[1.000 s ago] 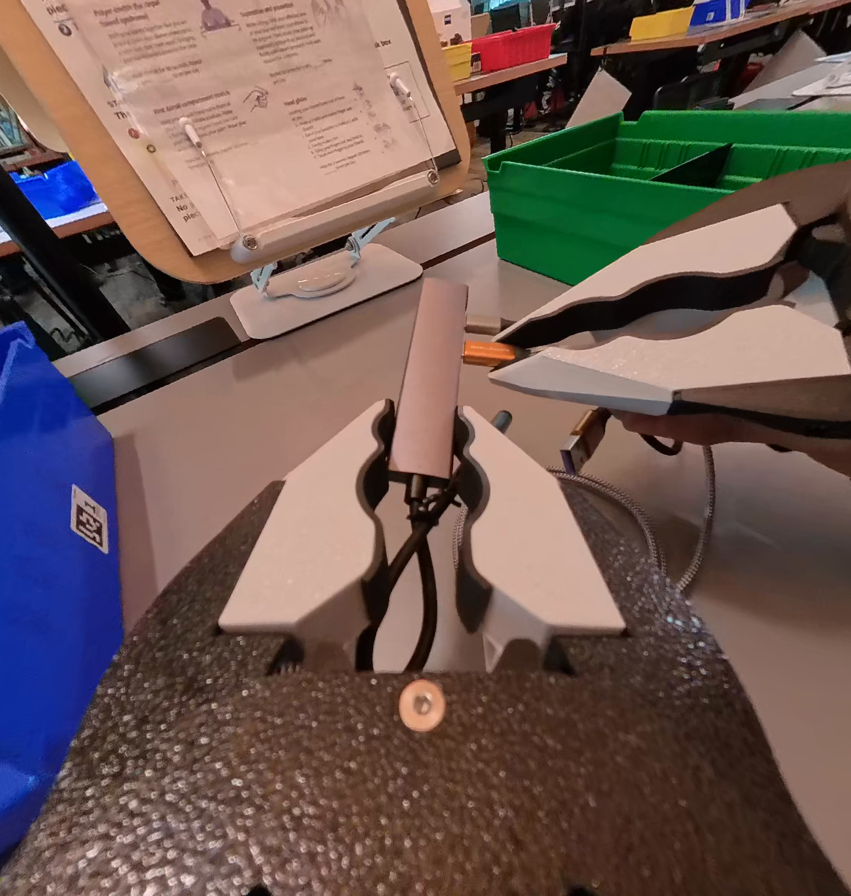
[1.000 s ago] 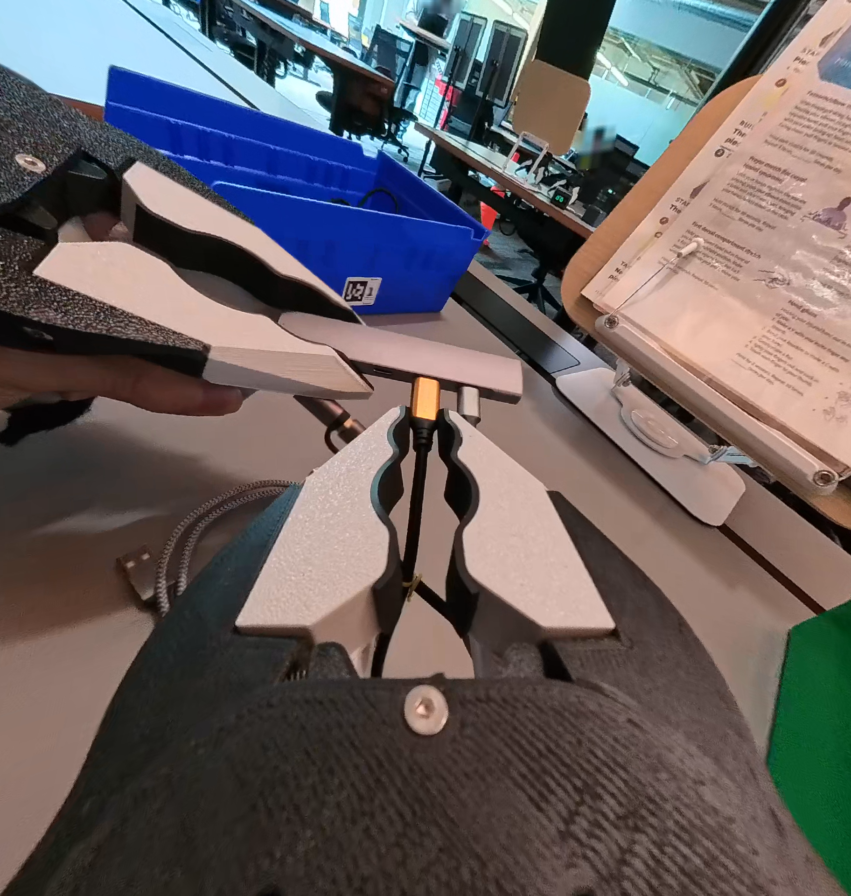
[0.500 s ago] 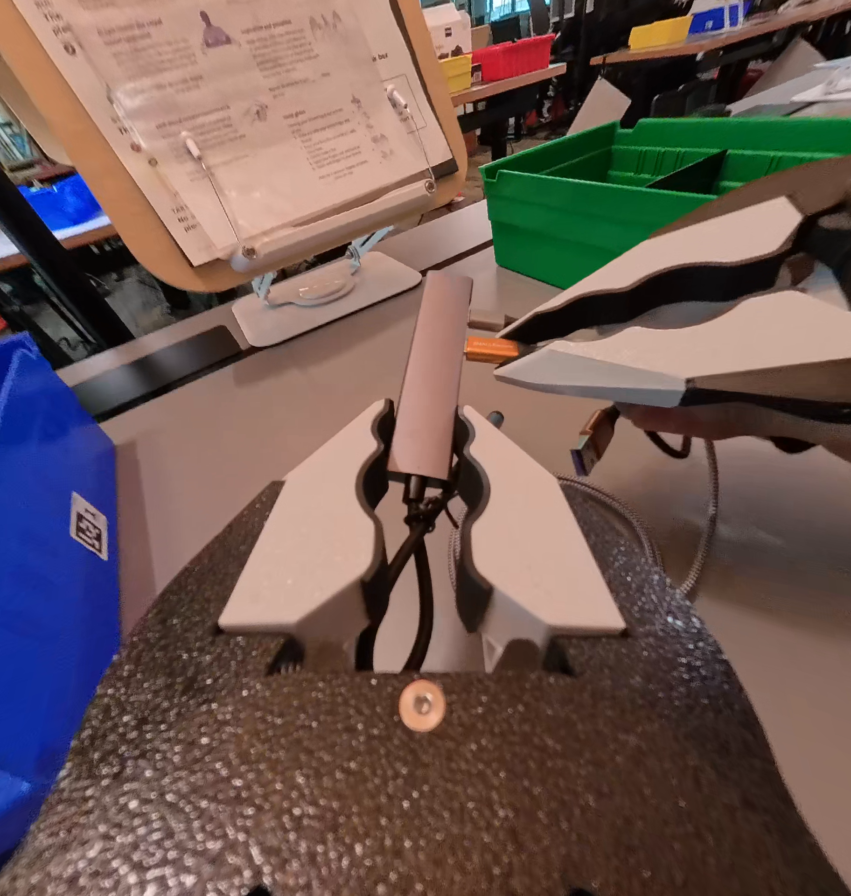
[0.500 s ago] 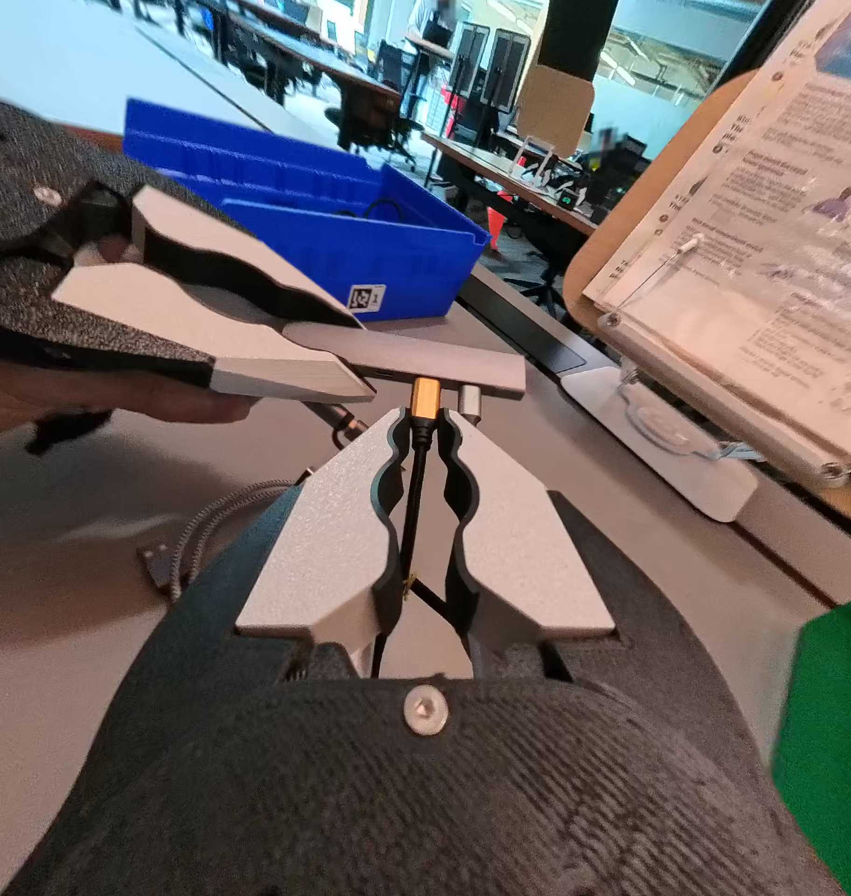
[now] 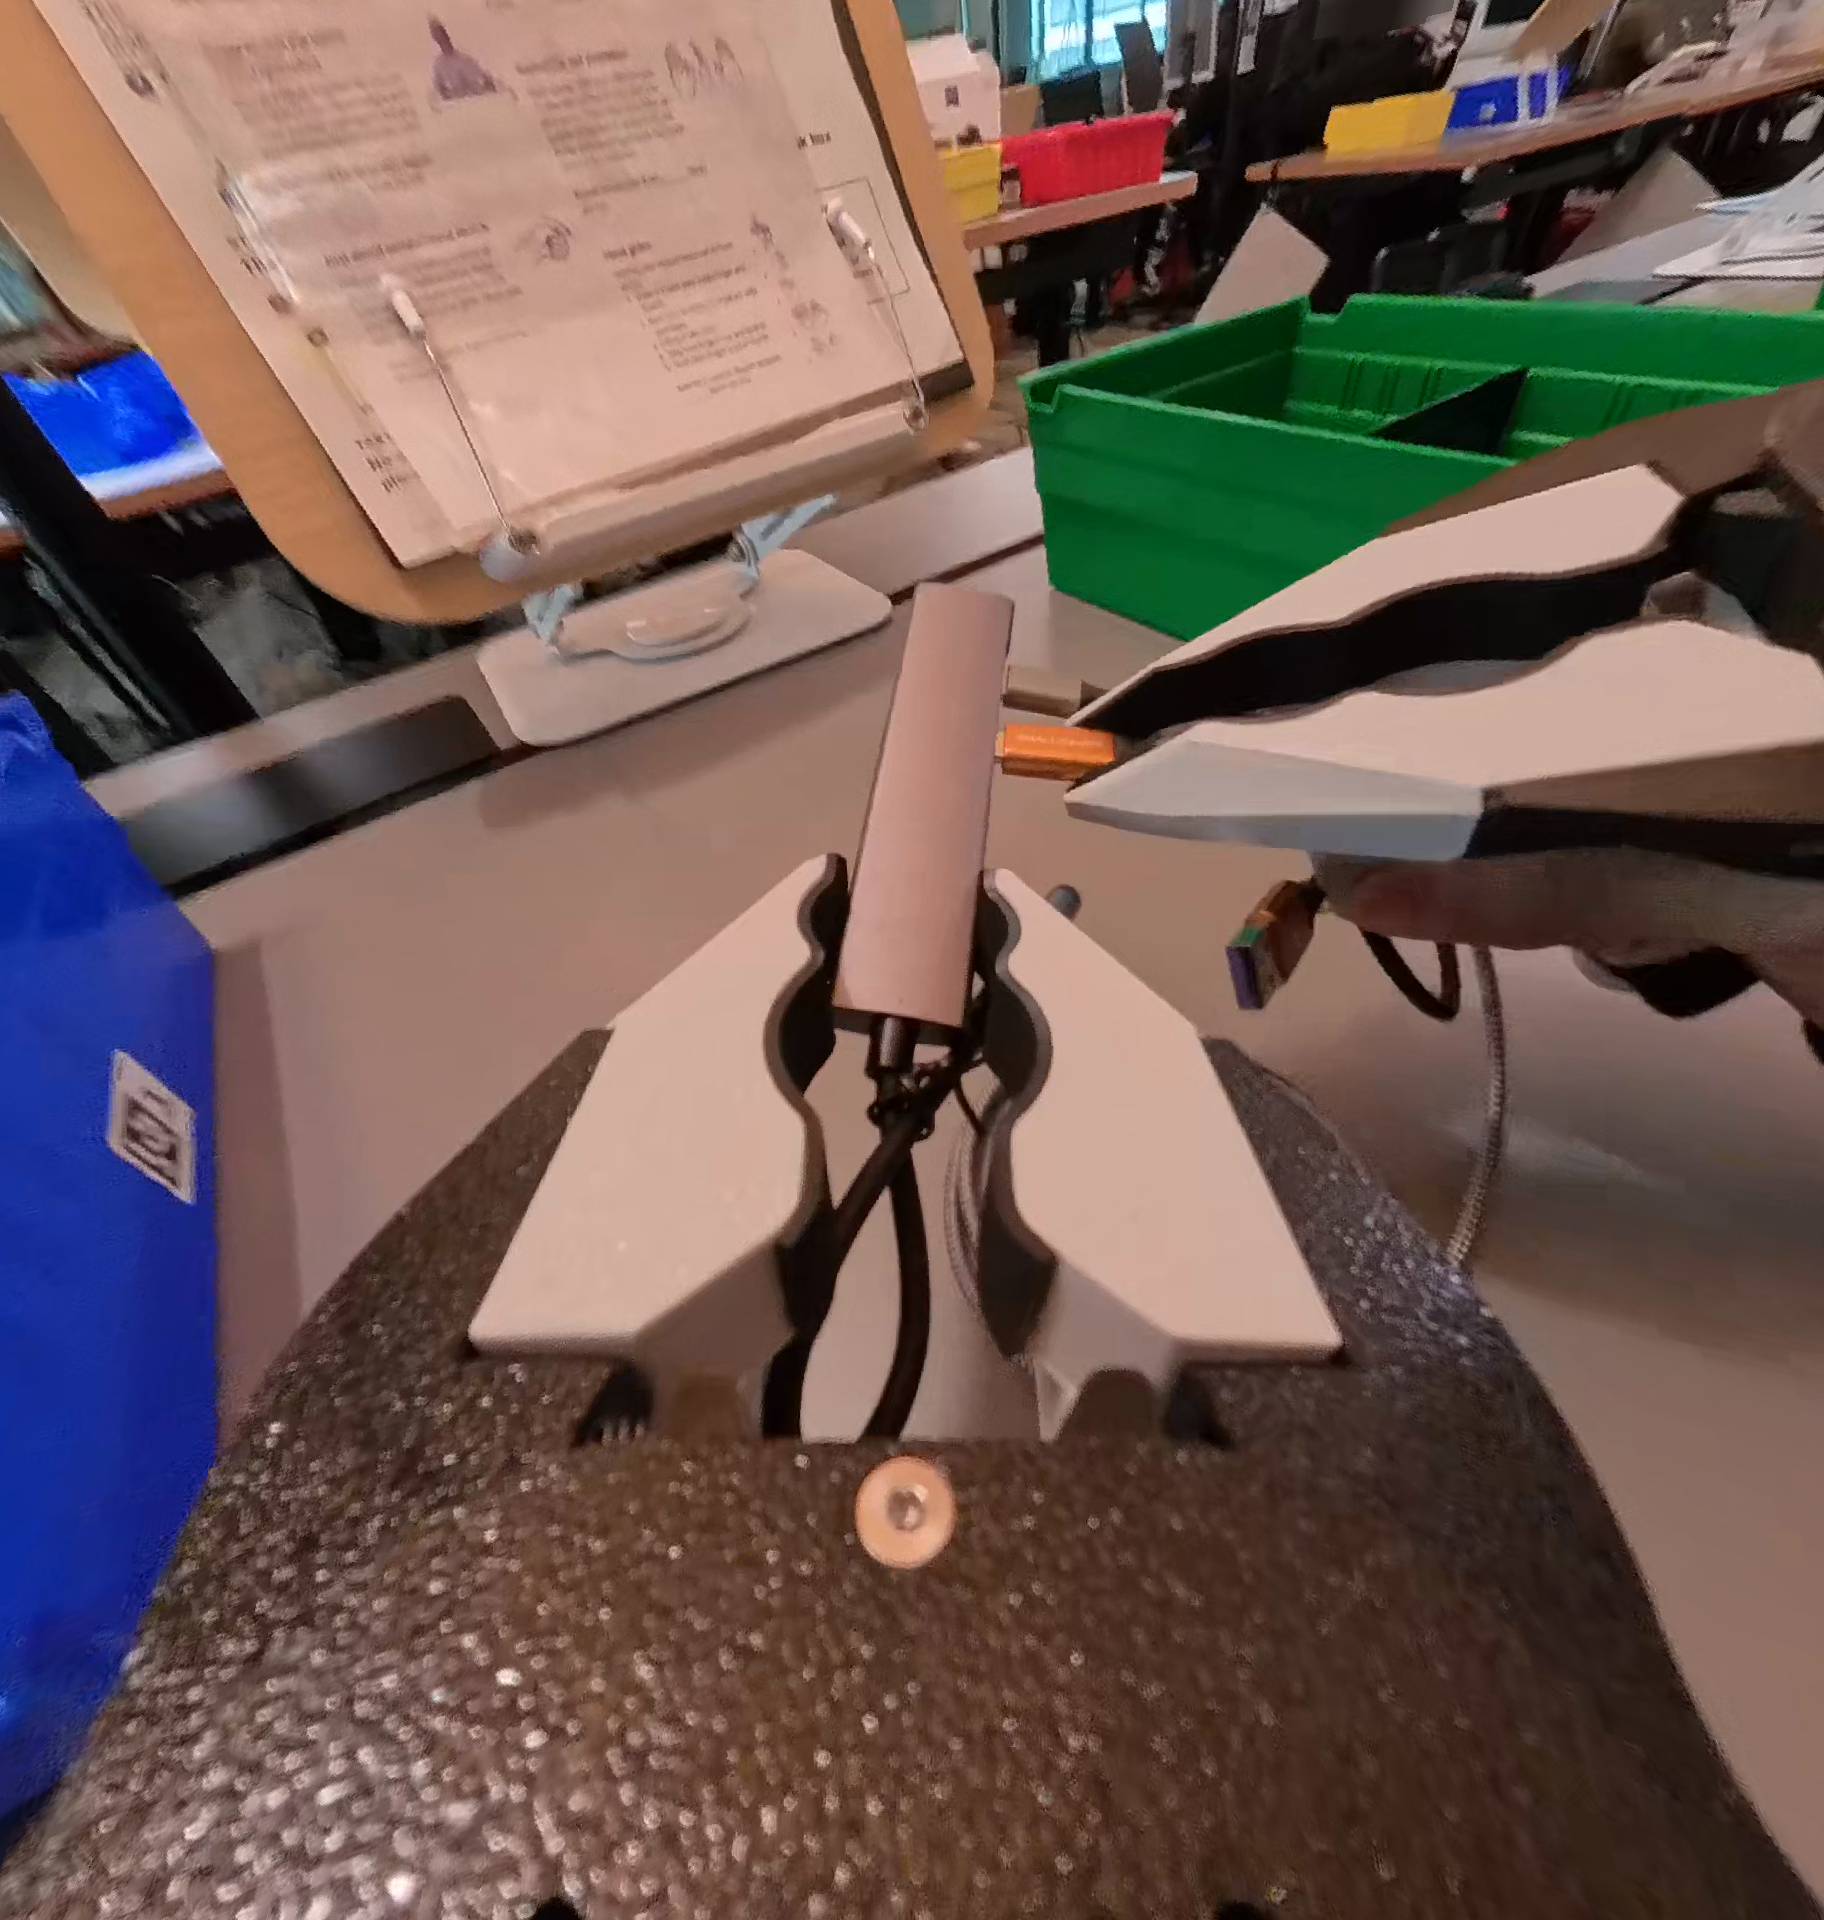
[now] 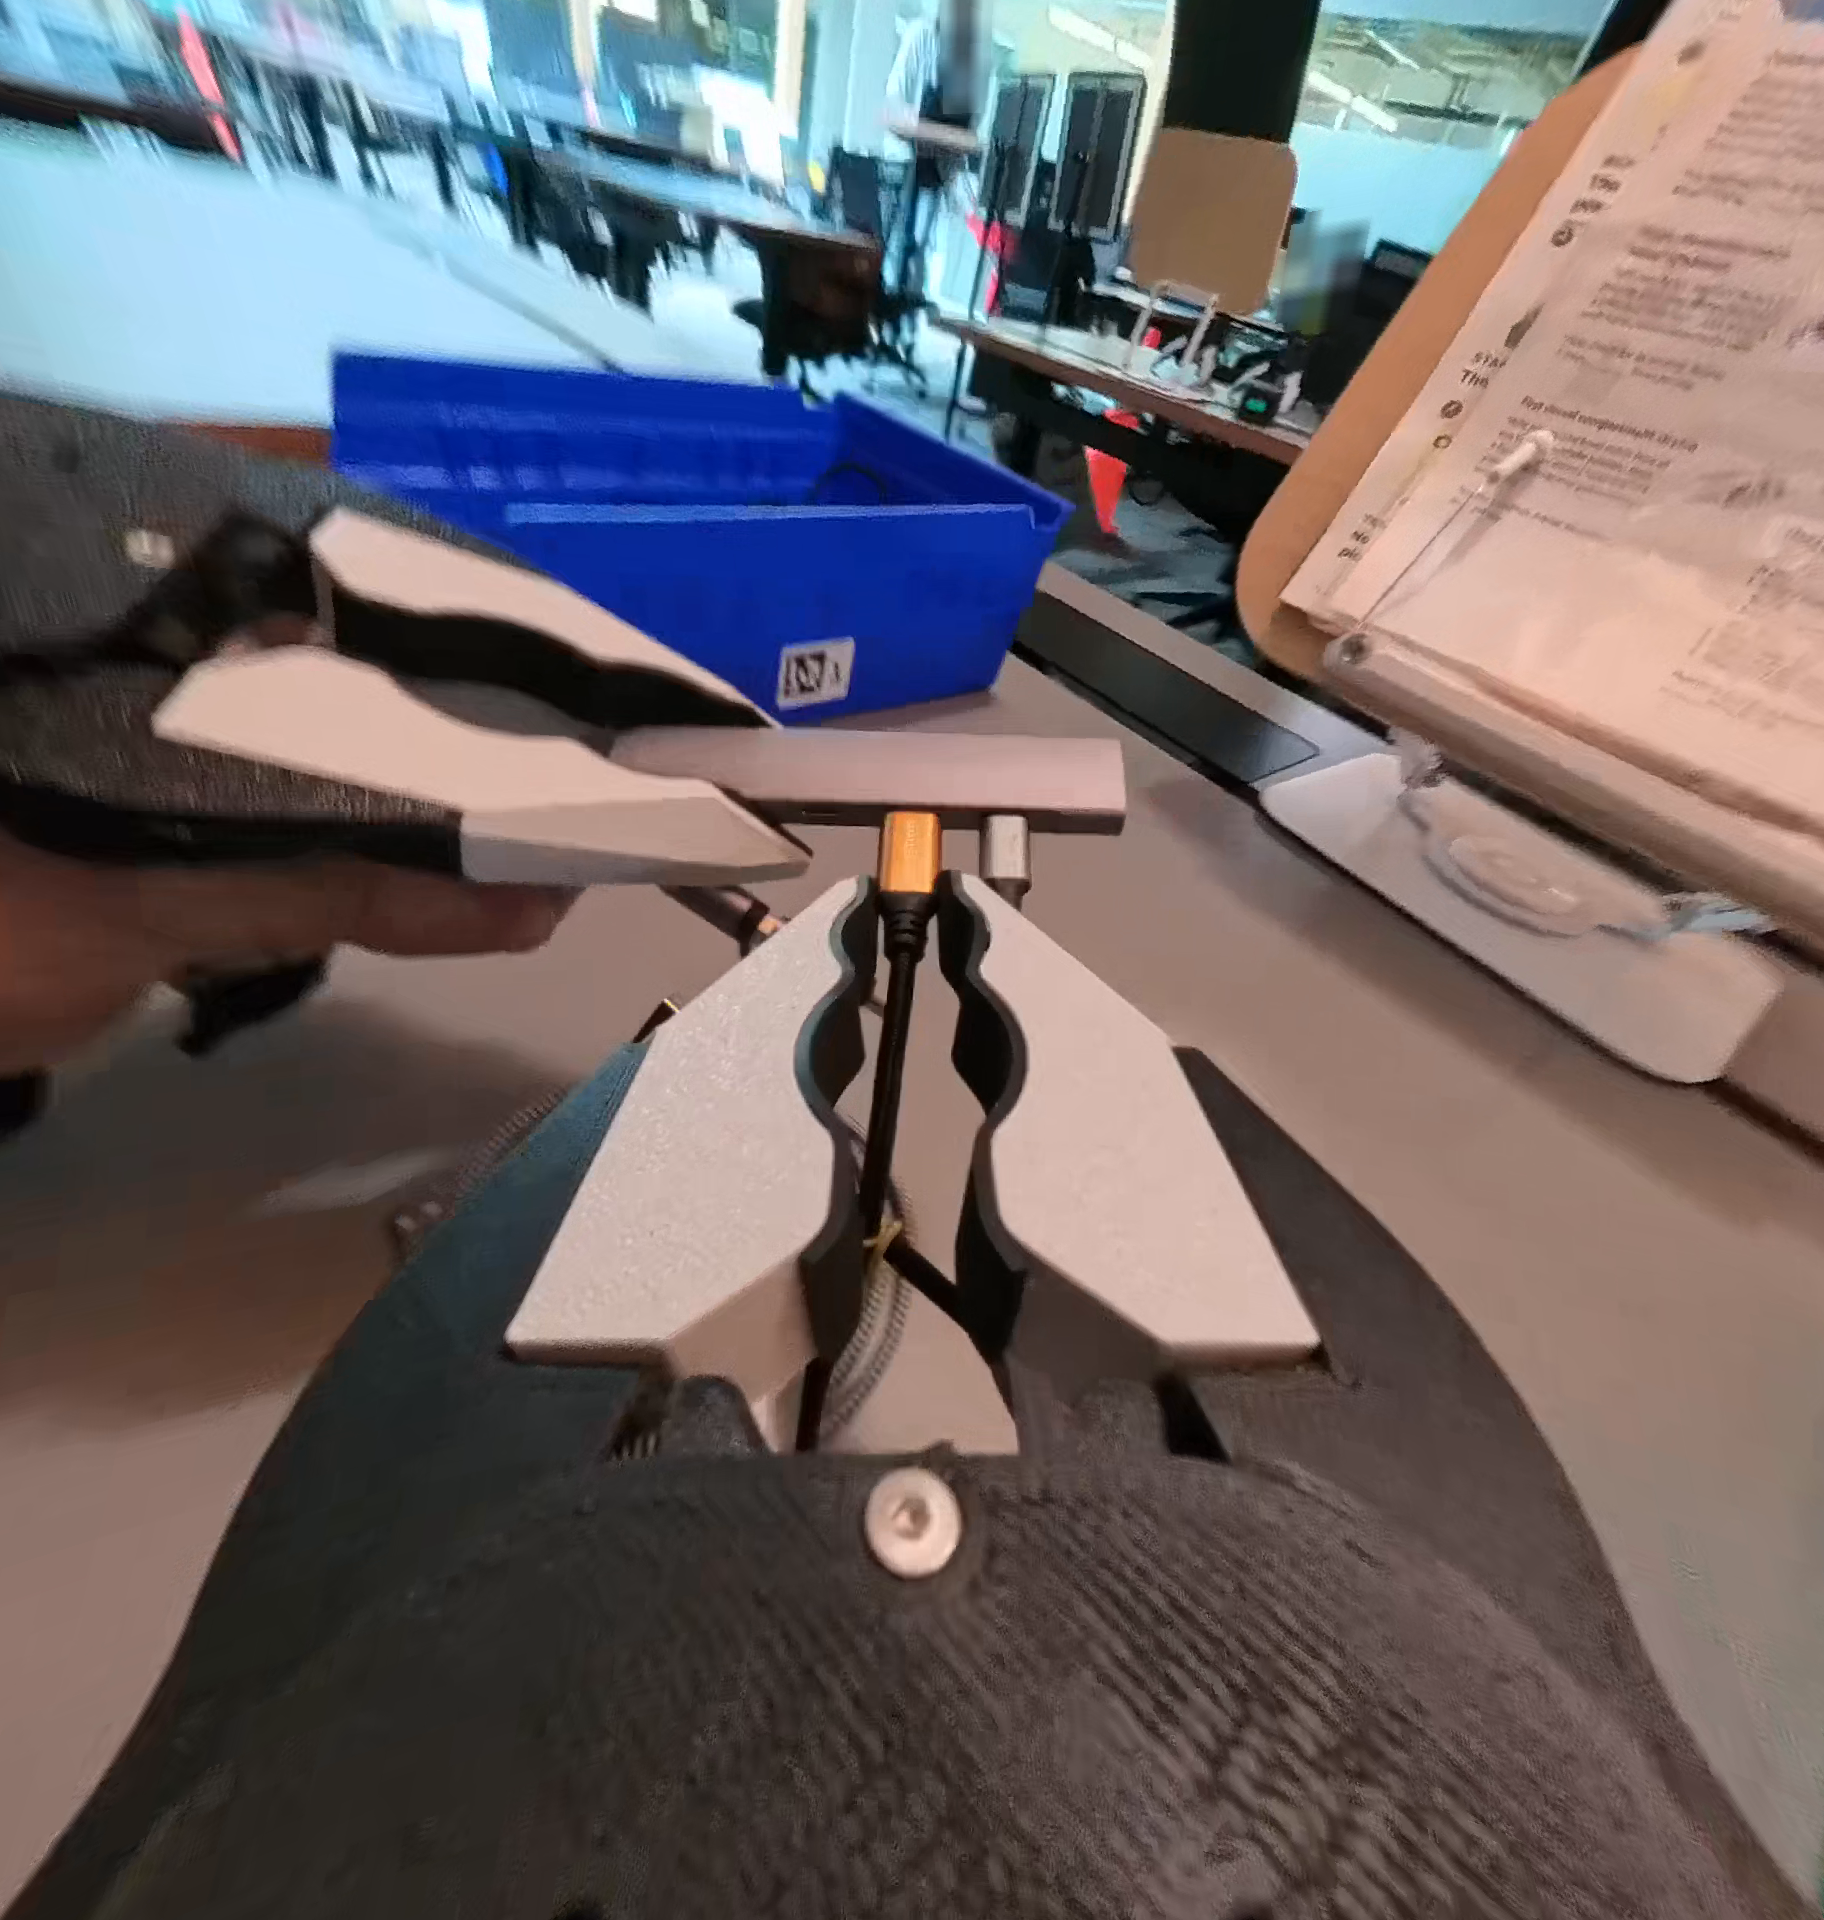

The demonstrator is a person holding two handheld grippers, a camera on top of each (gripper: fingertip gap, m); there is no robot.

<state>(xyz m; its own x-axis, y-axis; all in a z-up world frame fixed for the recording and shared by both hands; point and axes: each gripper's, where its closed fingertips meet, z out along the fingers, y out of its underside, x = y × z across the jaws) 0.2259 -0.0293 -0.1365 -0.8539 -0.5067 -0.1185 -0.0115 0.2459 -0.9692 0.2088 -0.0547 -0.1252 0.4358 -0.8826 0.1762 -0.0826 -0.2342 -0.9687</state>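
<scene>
Left gripper (image 5: 913,904): jaws clenched on the near end of a slim grey USB hub (image 5: 934,800), held above the desk (image 5: 492,862). Right gripper (image 6: 906,904): jaws clamped on an orange-shelled plug (image 6: 908,852) seated in the hub's side, beside a silver plug (image 6: 1007,847). Hub looks rigid, light and smooth; best gripped across its flat faces. Cables limp. Blue bin (image 6: 742,582) behind.

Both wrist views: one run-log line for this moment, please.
left tongs: shut on grey USB hub | right tongs: shut on orange plug, seated in hub side | silver plug beside it
</scene>
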